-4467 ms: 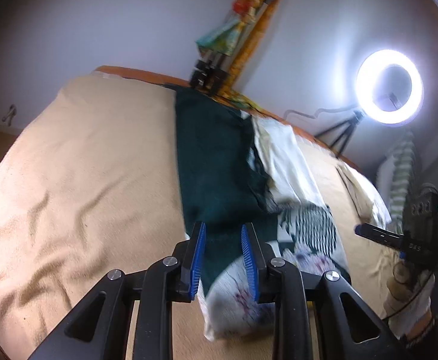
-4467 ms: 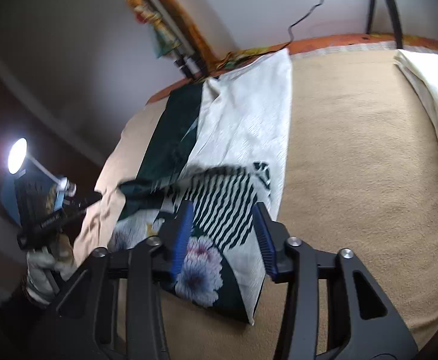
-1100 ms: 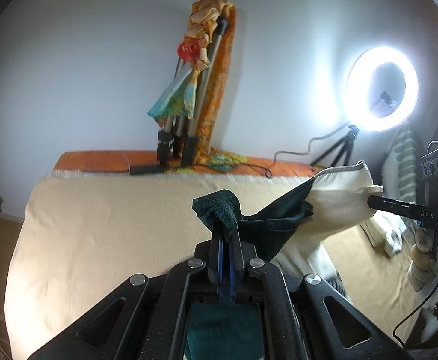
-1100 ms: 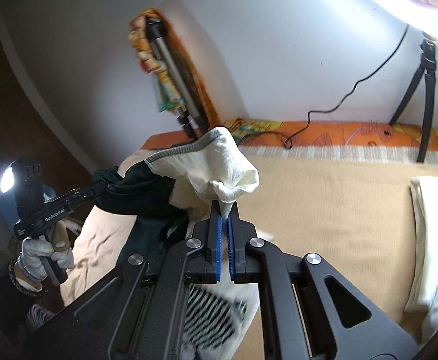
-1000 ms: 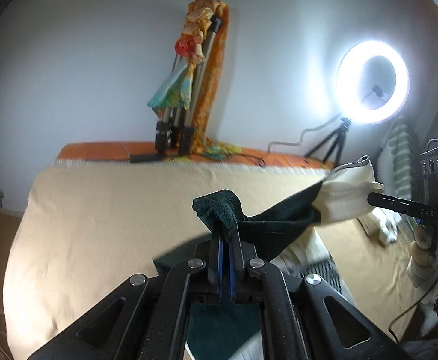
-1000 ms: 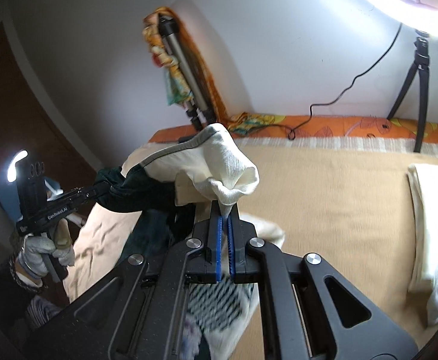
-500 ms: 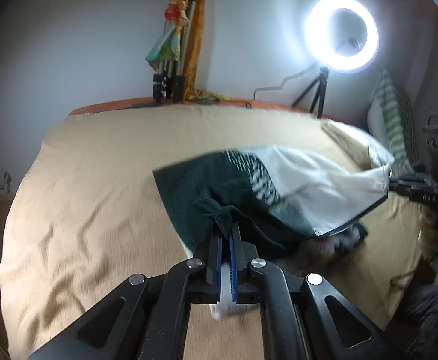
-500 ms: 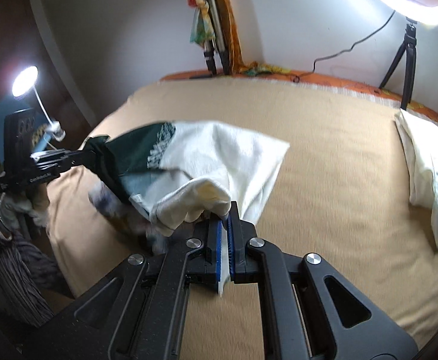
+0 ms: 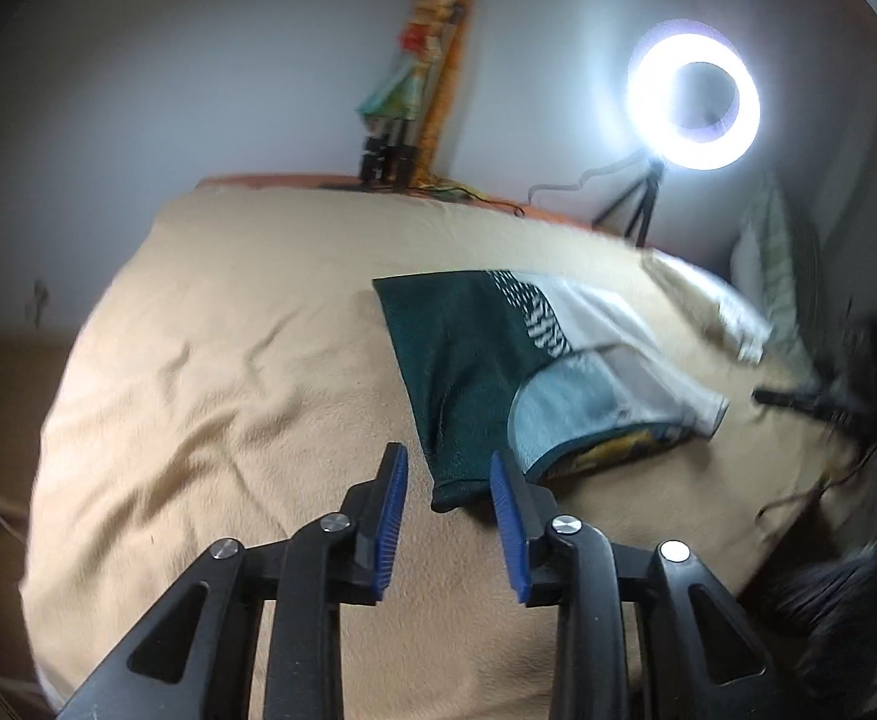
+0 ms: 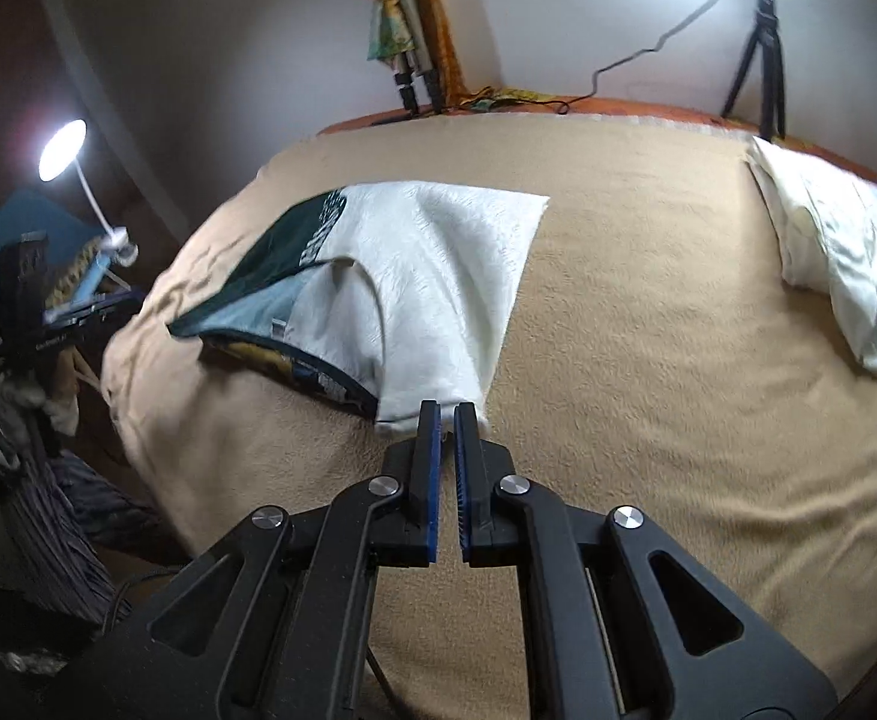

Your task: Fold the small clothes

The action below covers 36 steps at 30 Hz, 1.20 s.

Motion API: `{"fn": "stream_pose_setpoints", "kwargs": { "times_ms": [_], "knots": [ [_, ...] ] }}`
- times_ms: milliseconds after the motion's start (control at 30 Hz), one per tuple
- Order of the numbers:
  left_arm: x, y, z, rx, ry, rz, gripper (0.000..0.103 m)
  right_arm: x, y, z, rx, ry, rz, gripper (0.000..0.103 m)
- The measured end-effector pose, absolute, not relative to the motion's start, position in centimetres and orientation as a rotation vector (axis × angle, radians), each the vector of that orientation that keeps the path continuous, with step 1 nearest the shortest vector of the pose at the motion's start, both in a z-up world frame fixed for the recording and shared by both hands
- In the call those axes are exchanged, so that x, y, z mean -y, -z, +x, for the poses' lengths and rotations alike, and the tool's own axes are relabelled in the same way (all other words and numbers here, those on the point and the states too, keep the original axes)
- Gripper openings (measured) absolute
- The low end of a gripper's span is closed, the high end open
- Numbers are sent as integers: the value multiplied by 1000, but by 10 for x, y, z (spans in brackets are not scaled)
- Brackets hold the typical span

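Half a second ago both my tools gripped the garment in mid-air; now it lies folded over on the tan bed cover and my left tool has released it, blue pads spread wide with the dark green corner lying between them. My right tool is nearly closed, its pads a narrow slit apart just short of the white corner; whether any cloth is caught there I cannot tell. In the right wrist view the garment lies flat ahead of the tool, white on the right, dark green on the left, a striped band between, with a patterned layer peeking out under the near edge. Beside it to the right, well apart, sits a folded white cloth on the bed. Beyond the bed's far edge, a tripod draped with orange and green fabric leans on the wall, and a lit ring light stands on its small stand. At far left of the right view, a desk lamp glows.
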State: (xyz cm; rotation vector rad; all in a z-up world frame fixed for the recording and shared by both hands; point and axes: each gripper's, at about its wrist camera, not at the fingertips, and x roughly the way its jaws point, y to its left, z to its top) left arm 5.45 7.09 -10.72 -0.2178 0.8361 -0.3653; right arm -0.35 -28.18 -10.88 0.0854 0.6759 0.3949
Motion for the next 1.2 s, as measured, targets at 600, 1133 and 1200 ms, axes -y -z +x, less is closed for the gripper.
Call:
{"fn": "stream_pose_setpoints", "kwargs": {
  "times_ms": [600, 1133, 1200],
  "knots": [
    [-66, 166, 97, -1043, 425, -707, 0, 293, 157, 44, -796, -510, 627, 9],
    [-63, 160, 82, -1058, 340, -416, 2, 291, 161, 30, -835, -399, 516, 5],
    [-63, 154, 80, -1035, 320, -362, 9, 282, 152, 27, -830, -371, 414, 5]
  ]
}}
